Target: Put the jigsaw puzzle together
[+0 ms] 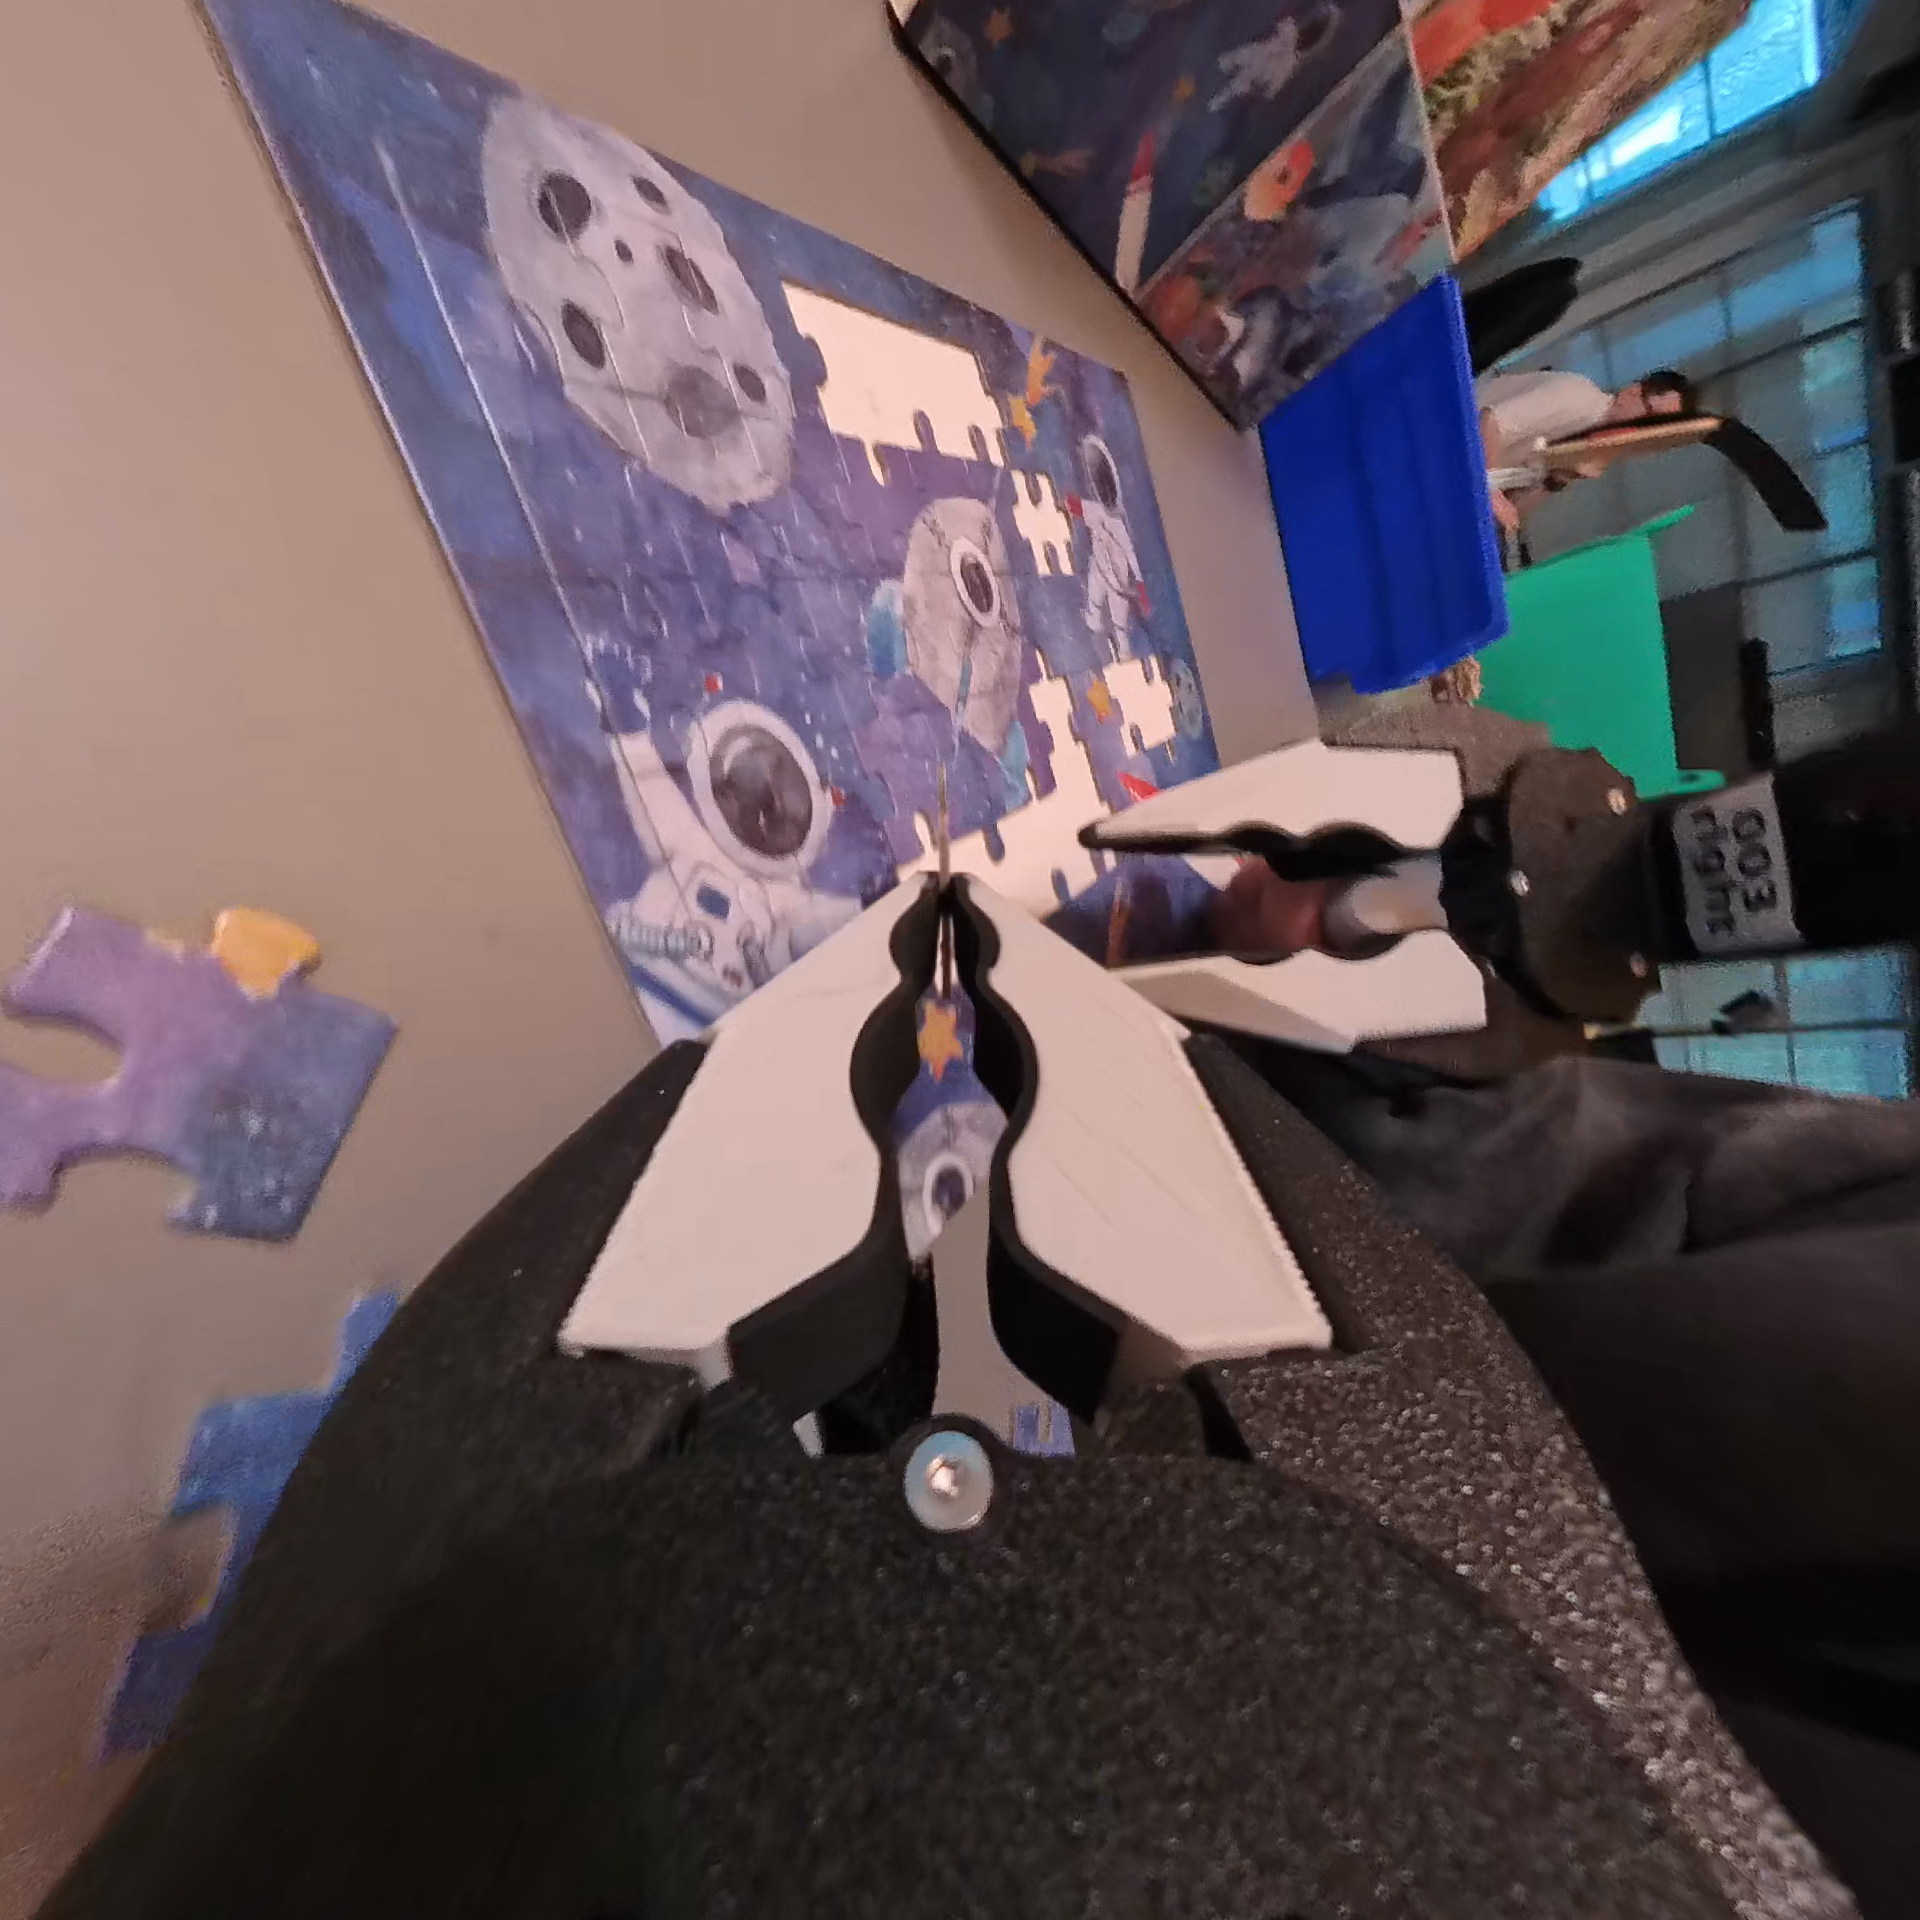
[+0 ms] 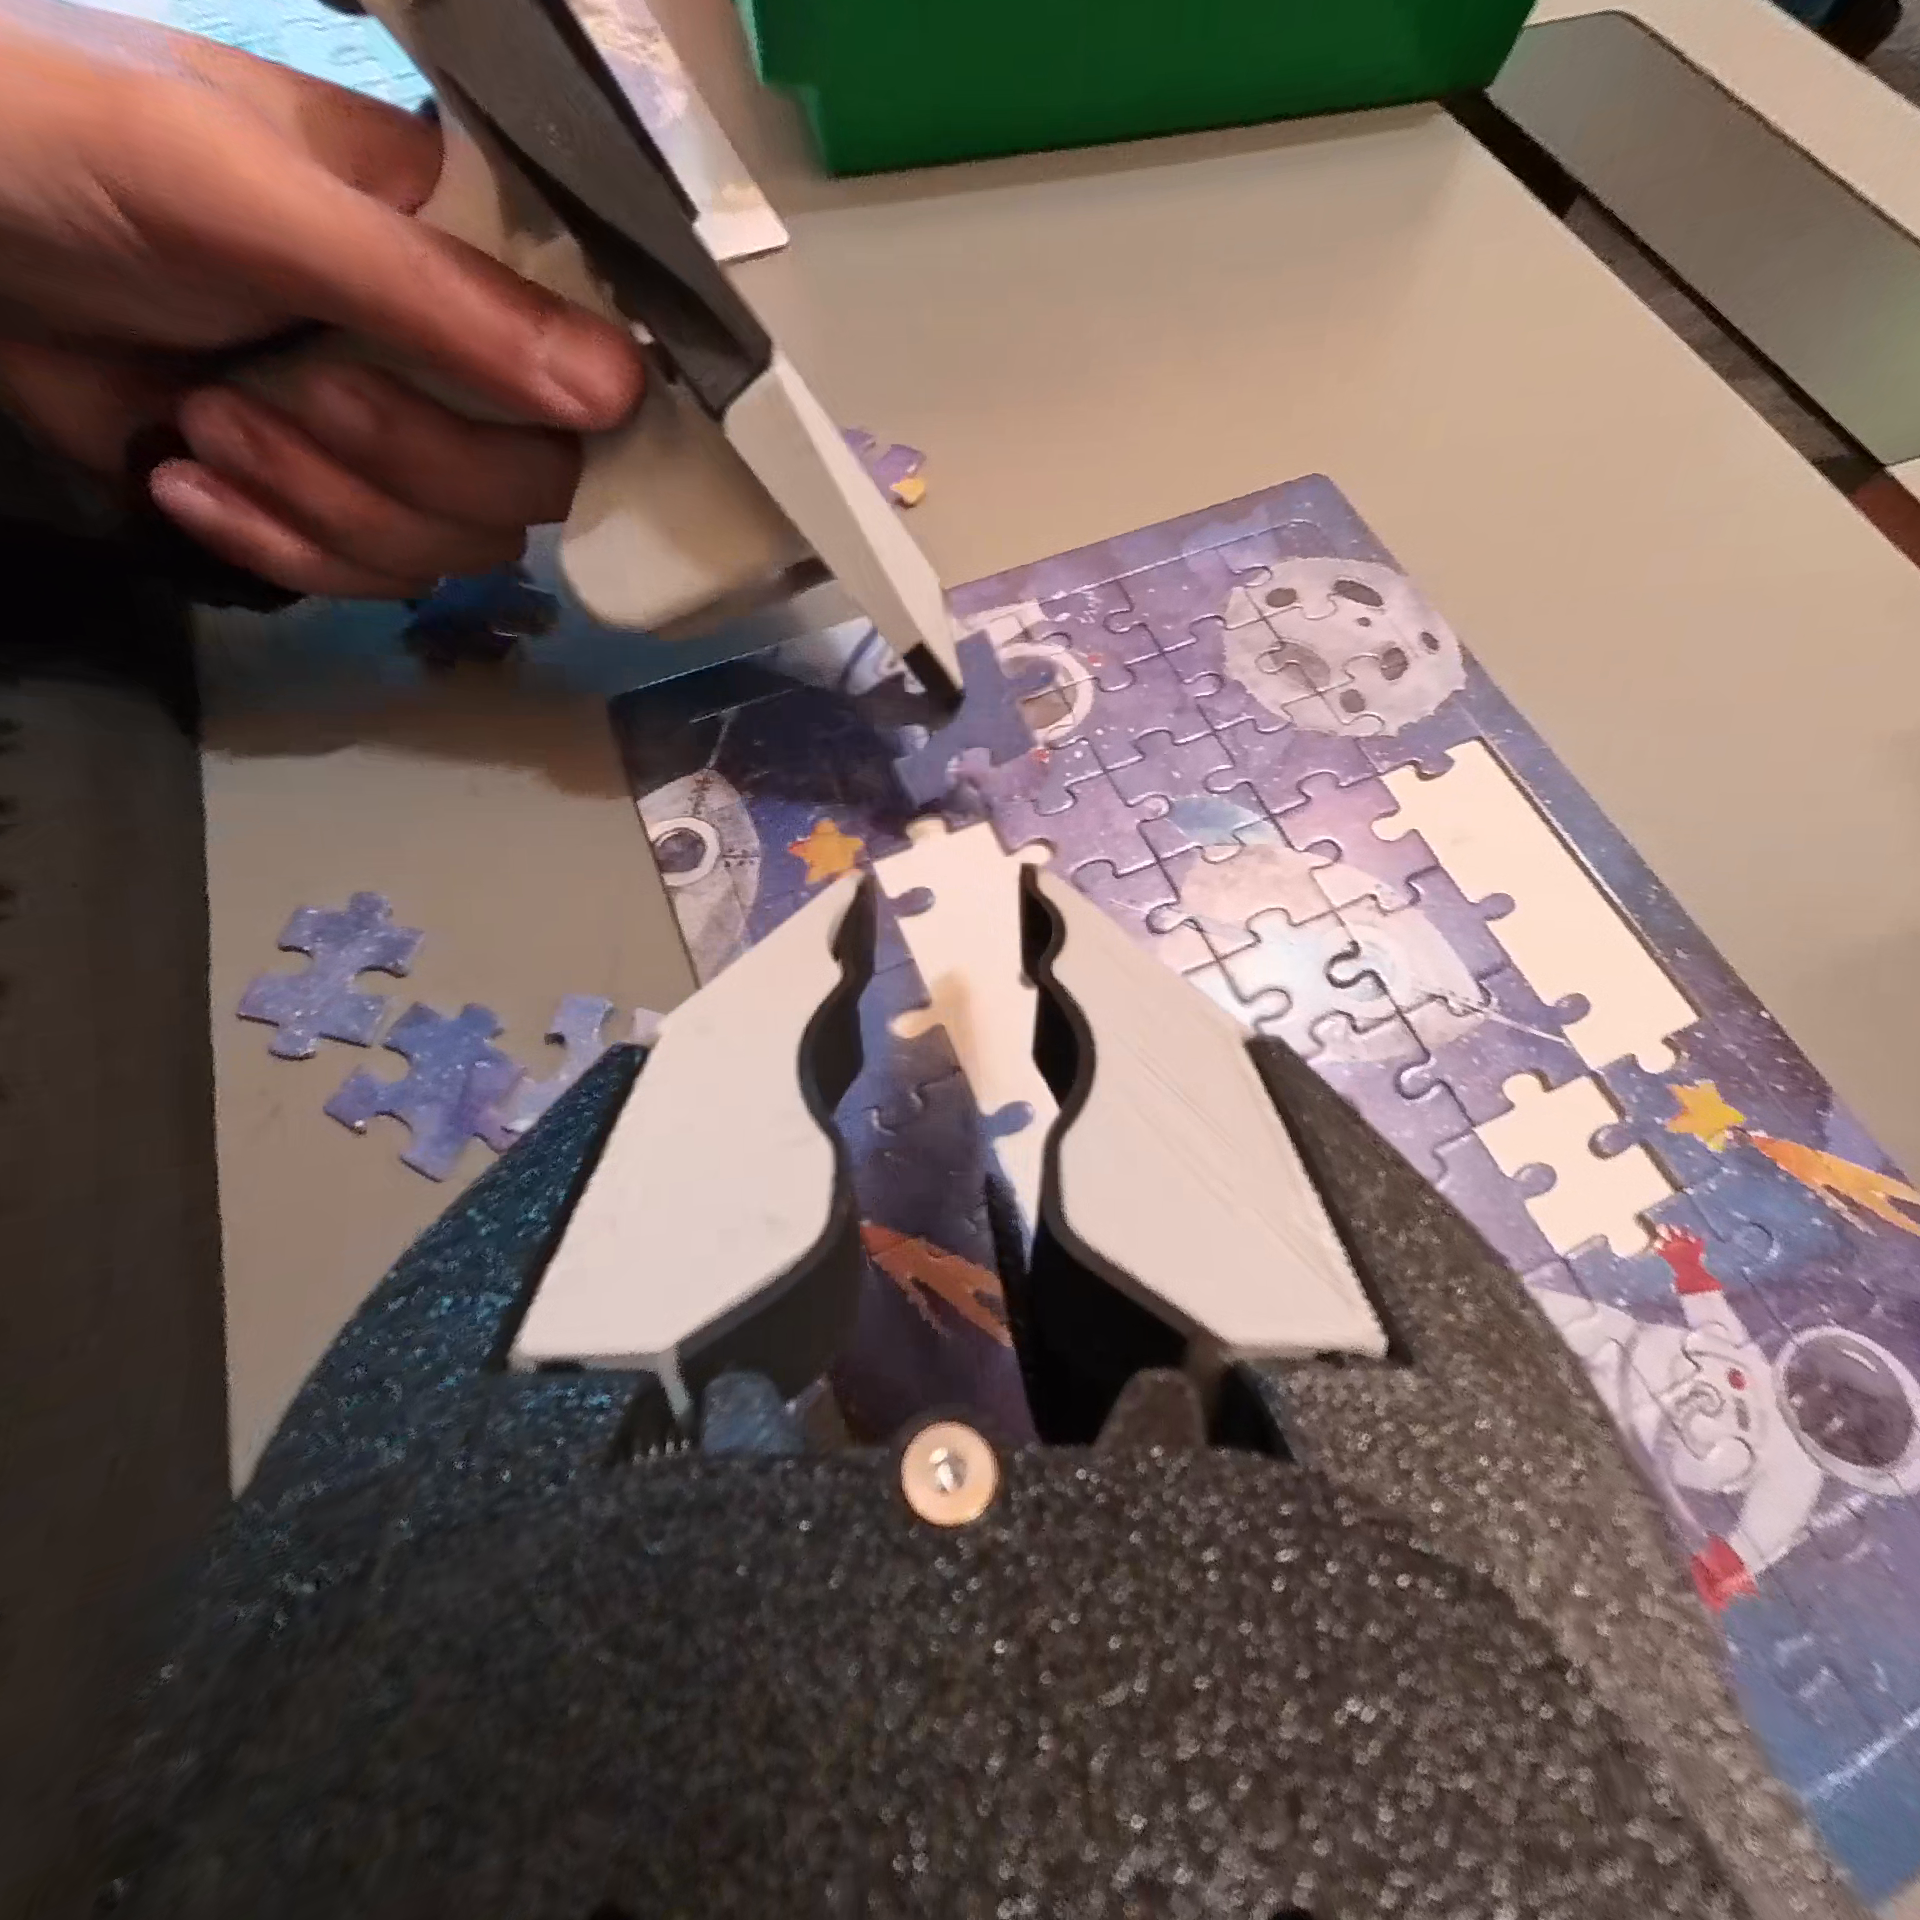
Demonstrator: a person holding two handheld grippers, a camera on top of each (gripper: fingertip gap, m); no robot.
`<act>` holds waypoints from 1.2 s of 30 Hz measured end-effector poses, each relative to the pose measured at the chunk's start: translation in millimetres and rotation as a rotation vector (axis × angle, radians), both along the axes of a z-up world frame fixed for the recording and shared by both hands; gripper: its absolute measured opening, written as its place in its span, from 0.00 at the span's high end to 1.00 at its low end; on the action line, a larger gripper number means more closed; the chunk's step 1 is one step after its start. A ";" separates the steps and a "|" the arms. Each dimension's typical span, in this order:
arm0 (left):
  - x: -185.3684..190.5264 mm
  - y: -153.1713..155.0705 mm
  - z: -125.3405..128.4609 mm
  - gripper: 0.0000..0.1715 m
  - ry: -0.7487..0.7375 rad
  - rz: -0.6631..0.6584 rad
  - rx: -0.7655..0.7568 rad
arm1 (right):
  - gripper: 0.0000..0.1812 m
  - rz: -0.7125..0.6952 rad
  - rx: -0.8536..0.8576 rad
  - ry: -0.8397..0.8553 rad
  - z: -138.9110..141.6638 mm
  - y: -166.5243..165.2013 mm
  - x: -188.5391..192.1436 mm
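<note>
Left gripper (image 1: 940, 883), fingers pressed together on one puzzle piece (image 2: 971, 727), held edge-on just above the jigsaw puzzle (image 2: 1226, 831) near a white gap. Right gripper (image 2: 945, 883), fingers apart and empty, over the long gap (image 2: 971, 935) at the puzzle's near edge. Four white gaps visible across the picture. Loose pieces (image 2: 416, 1039) on the table (image 2: 1195, 364) beside the puzzle, at least three. Green bin (image 2: 1091, 83) and blue bin (image 1: 1382, 520) beyond, contents not visible.

Left gripper (image 1: 943, 883) pinched closed; right gripper (image 2: 945, 883) parted, hovering.
</note>
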State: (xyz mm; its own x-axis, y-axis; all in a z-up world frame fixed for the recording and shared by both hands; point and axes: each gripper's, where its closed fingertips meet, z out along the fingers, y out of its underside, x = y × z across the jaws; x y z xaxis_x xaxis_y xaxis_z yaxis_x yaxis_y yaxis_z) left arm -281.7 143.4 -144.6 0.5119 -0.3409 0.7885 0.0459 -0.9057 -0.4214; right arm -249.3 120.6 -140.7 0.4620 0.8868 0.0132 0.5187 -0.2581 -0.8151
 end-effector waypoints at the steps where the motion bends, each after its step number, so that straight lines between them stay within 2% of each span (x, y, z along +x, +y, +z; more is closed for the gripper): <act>1: 5.0 5.7 -0.7 0.99 0.009 0.005 -0.007 | 0.85 -0.015 0.014 -0.007 0.4 2.4 3.2; 7: 35.6 9.2 -13.2 0.99 0.060 -0.061 -0.091 | 0.86 -0.099 0.067 -0.044 2.8 11.1 26.8; 11: 33.8 13.3 -12.8 0.99 0.056 -0.023 -0.111 | 0.86 -0.127 0.068 -0.007 13.4 13.8 30.6; 15: 27.1 19.6 -14.0 0.99 0.033 0.021 -0.146 | 0.86 -0.143 0.052 -0.010 10.8 15.7 33.9; 20: 27.9 17.4 -18.4 0.98 0.066 -0.012 -0.173 | 0.86 -0.150 0.052 -0.022 9.6 16.8 36.3; 26: 24.7 18.3 -18.2 0.96 0.175 -0.005 -0.109 | 0.86 -0.148 0.049 -0.033 7.5 15.7 36.9; 30: 23.8 16.8 -11.0 0.85 0.182 0.010 -0.081 | 0.86 -0.143 0.049 -0.042 6.0 14.9 36.2; 33: 23.2 13.6 -4.2 0.84 0.251 -0.027 0.035 | 0.86 -0.142 0.050 -0.045 5.4 14.7 36.2; 36: 21.4 9.9 -10.9 0.84 0.360 -0.067 0.124 | 0.86 -0.140 0.048 -0.047 4.9 14.1 35.8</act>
State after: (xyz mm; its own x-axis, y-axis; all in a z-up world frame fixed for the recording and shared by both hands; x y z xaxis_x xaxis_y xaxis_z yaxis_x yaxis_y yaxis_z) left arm -260.4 153.3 -155.6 0.7220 -0.4644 0.5129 -0.1823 -0.8428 -0.5064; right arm -213.5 134.7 -135.8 0.5788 0.8117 0.0780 0.5179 -0.2920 -0.8041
